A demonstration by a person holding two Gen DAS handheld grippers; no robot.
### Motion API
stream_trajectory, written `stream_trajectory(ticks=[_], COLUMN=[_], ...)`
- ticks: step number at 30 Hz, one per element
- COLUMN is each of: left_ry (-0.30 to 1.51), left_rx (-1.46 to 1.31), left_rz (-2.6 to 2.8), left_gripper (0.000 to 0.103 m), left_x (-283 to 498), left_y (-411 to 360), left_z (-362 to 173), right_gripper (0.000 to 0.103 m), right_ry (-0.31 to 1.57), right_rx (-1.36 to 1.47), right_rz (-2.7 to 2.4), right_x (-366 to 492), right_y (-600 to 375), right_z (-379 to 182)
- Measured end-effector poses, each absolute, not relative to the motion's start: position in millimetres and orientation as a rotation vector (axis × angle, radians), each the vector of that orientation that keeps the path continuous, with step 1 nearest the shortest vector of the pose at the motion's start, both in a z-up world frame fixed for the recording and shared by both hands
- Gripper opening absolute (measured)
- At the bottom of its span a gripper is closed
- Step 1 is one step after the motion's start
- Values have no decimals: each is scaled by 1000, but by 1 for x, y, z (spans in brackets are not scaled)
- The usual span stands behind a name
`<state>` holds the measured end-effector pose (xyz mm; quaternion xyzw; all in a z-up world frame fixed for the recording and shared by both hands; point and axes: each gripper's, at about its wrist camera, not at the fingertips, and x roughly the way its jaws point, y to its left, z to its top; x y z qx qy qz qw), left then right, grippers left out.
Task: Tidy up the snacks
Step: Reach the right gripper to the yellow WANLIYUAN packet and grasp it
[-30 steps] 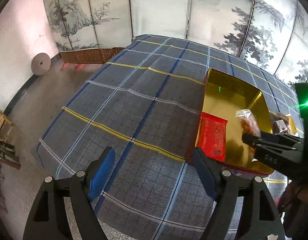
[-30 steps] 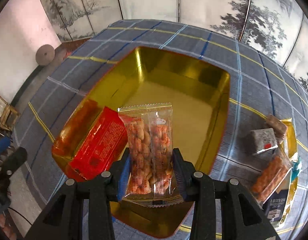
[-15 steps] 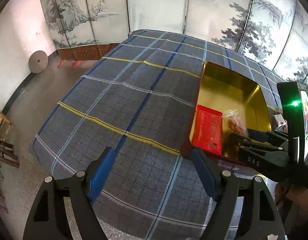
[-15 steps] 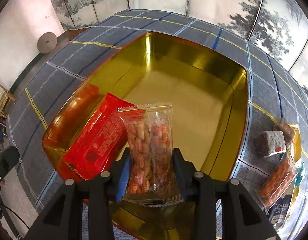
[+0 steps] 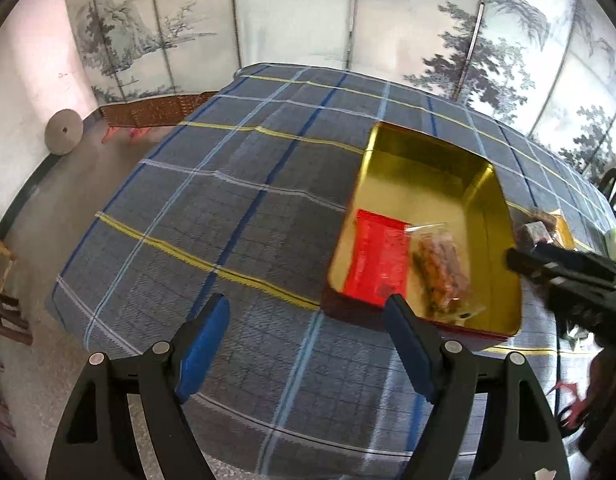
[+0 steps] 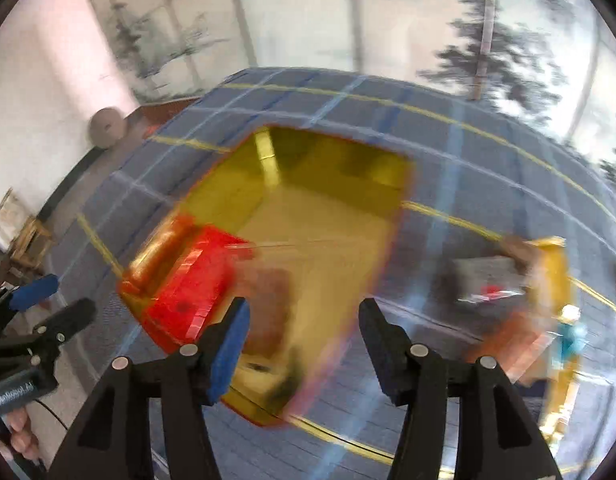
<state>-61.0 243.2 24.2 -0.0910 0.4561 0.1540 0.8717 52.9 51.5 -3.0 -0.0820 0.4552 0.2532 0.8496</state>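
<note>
Over gold tin (image 5: 494, 200): right gripper (image 6: 303, 322) jaws opening, nothing btwn; left gripper (image 5: 308, 316) spread, empty.
Risk: peanut pkt (image 5: 442, 268) overlaps red pkt (image 5: 378, 260), may crowd later snacks.

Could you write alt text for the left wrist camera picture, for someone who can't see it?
A gold tin on a blue plaid tablecloth holds a red snack packet and a clear bag of peanuts side by side. The open left hand-held gripper frames the bottom; the right hand-held gripper enters from the right.
</note>
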Motion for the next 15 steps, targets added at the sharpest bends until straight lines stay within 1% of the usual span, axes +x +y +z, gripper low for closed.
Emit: stream_trajectory(ticks=[3, 7, 15], left_ry=[943, 936, 948], left_rx=[-178, -158, -129], left_rz=[300, 270, 218], left_gripper=[77, 77, 78], left_x=[-57, -52, -41], left_y=[232, 218, 190], left_z=[29, 33, 30], right_gripper=[58, 58, 58], right_ry=[927, 883, 944], right_rx=[-102, -100, -50], right_rz=[514, 391, 170], right_x=[56, 59, 73], right_y=[9, -44, -151], right_z=[11, 22, -3])
